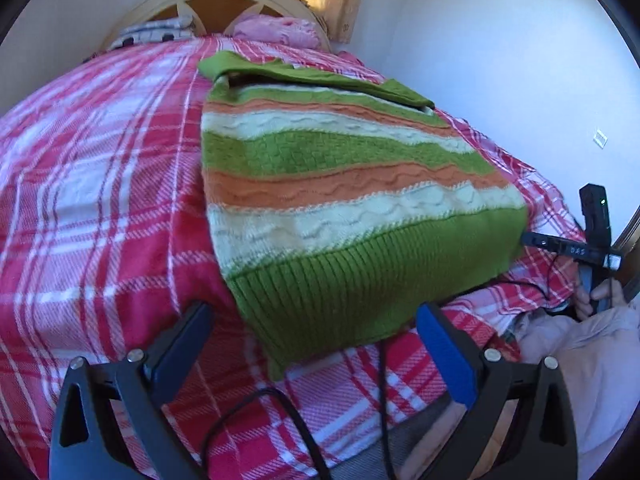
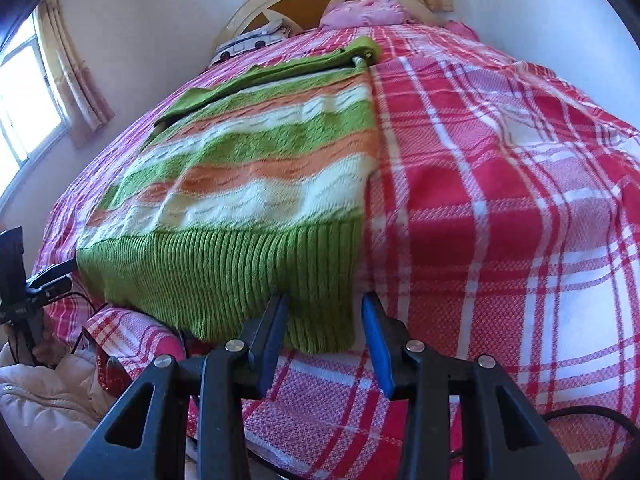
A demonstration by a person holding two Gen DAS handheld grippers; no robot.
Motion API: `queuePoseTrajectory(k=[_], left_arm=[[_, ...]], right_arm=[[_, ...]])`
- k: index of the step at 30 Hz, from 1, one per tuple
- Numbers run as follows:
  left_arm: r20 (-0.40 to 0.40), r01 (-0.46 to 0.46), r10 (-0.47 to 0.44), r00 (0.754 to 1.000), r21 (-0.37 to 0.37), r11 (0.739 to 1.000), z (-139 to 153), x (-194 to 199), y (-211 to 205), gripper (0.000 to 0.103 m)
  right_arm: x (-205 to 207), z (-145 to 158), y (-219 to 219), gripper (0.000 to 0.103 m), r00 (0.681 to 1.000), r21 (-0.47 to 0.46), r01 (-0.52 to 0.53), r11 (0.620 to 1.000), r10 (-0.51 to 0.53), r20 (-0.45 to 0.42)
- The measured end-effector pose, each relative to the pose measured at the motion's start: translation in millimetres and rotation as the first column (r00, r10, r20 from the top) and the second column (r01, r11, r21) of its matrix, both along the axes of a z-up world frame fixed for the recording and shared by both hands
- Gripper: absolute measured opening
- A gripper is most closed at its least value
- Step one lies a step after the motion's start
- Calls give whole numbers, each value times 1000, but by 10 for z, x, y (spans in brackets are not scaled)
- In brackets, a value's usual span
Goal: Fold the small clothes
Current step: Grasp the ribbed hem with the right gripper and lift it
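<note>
Lying on one plaid blanket [image 1: 100, 184]: one striped sweater [image 1: 340, 184].

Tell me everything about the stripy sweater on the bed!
The sweater is a thick knit with green, orange and cream stripes, wavy cable lines and a ribbed green hem. It lies flat on the red plaid blanket, sleeves folded across its far end, hem toward the bed's near edge. Both grippers sit at the hem corners with their fingers open, not pinching it yet.

Green, orange and cream striped knit sweater [image 1: 340, 184], red, pink and white plaid bedspread [image 1: 100, 184], pink pillow [image 1: 276, 30], cream headboard [image 2: 256, 4]
</note>
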State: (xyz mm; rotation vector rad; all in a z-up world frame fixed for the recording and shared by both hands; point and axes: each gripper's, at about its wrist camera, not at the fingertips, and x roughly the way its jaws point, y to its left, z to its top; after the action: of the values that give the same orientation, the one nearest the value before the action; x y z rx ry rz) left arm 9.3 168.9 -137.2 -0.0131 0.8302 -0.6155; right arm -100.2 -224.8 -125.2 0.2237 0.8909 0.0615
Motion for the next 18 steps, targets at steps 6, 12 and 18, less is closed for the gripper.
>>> queuePoseTrajectory(k=[6, 12, 18], left_arm=[[49, 19, -20, 999, 19, 1000, -26, -82, -59, 103], [66, 7, -6, 998, -14, 1000, -20, -87, 8, 95], [75, -23, 24, 997, -23, 999, -21, -93, 148, 61]], right_arm=[[-36, -102, -147, 40, 1000, 116, 3, 993, -5, 15], [-11, -155, -33, 40, 998, 165, -59, 985, 54, 31], [6, -125, 57, 13, 995, 151, -101, 983, 97, 35]])
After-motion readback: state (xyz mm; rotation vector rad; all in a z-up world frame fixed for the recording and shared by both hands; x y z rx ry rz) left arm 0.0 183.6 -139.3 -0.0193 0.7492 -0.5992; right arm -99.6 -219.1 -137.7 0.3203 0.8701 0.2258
